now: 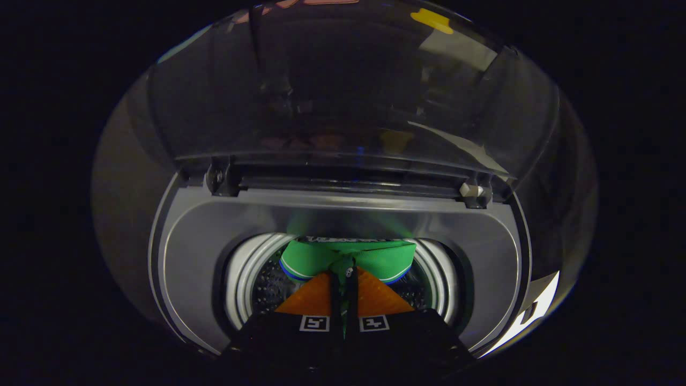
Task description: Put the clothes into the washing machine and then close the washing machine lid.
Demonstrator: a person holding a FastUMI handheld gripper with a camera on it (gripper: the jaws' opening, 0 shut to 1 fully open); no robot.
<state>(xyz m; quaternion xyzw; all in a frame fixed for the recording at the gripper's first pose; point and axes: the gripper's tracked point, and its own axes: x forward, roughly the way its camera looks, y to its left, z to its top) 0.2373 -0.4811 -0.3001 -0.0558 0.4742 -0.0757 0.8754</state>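
Now the gripper (343, 279), fingers pinched on the green garment (321, 257), hangs over the drum (252, 279); best lowered deeper before releasing, lid (343, 91) upright beyond.

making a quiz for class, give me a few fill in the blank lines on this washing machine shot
1. The gripper is shut on a ____ garment.
2. The clear lid of the washing machine stands ____.
3. The garment hangs over the round ____ of the machine.
4. The lid is joined to the machine by a hinge at its ____ edge, beyond the gripper.

Missing words: green; open; drum; far
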